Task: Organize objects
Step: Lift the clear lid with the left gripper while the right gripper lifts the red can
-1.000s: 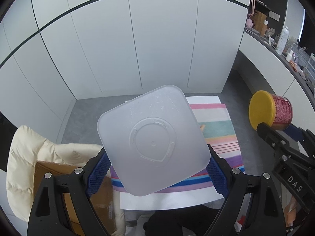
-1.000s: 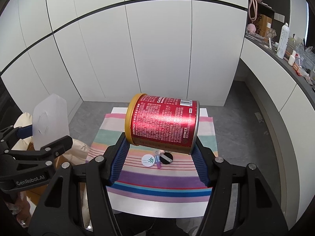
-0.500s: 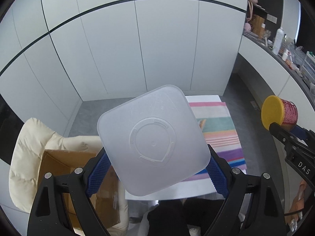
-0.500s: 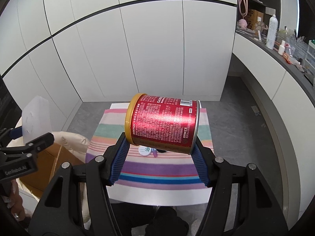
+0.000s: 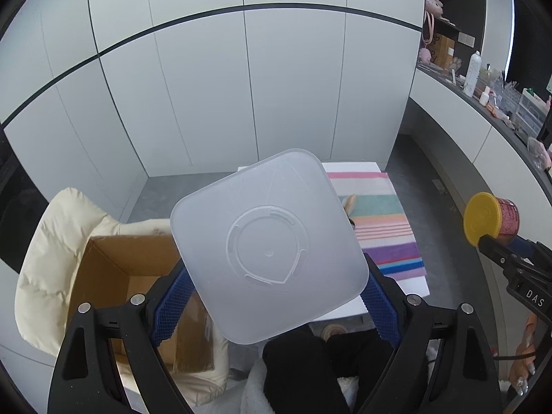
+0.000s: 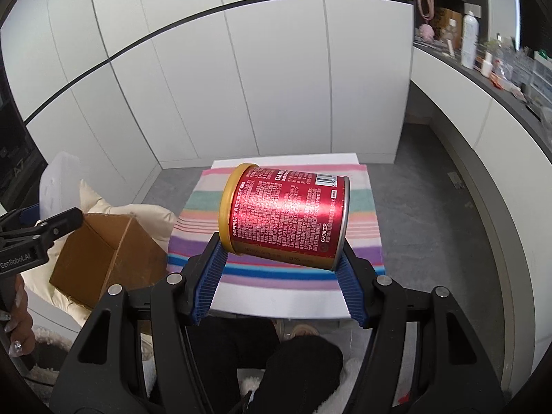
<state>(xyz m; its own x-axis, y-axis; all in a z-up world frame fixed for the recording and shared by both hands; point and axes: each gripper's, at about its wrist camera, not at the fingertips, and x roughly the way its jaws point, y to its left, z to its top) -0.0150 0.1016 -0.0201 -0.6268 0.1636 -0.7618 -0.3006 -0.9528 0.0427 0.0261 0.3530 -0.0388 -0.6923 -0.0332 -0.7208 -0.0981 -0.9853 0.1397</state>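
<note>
The left gripper [image 5: 272, 296] is clamped, blue pads [image 5: 172, 305] on either side, on a frosted white square container [image 5: 267, 241] held in the air with its flat face, embossed with a ring, toward the camera. Below and to its left sits an open cardboard box [image 5: 114, 276] nested in a cream padded jacket [image 5: 45, 252]; the box mouth faces up and shows bare brown inner walls. The right gripper [image 6: 281, 276] grips a red can [image 6: 289, 217] lying sideways between its pads, yellow lid [image 6: 229, 214] to the left, metal rim to the right. The can hangs above a striped cloth [image 6: 365, 220] covering a small white table [image 6: 276, 296], whose near edge shows bare below the cloth. Grey floor lies open around the table, bounded by white cabinet doors [image 6: 241, 79] behind and a cluttered counter [image 6: 490, 69] on the right. The can carries dense white print, a barcode and large letters starting "GAN". The left gripper's body reads "GenRobot.AI"; the right one shows "DAS".
</note>
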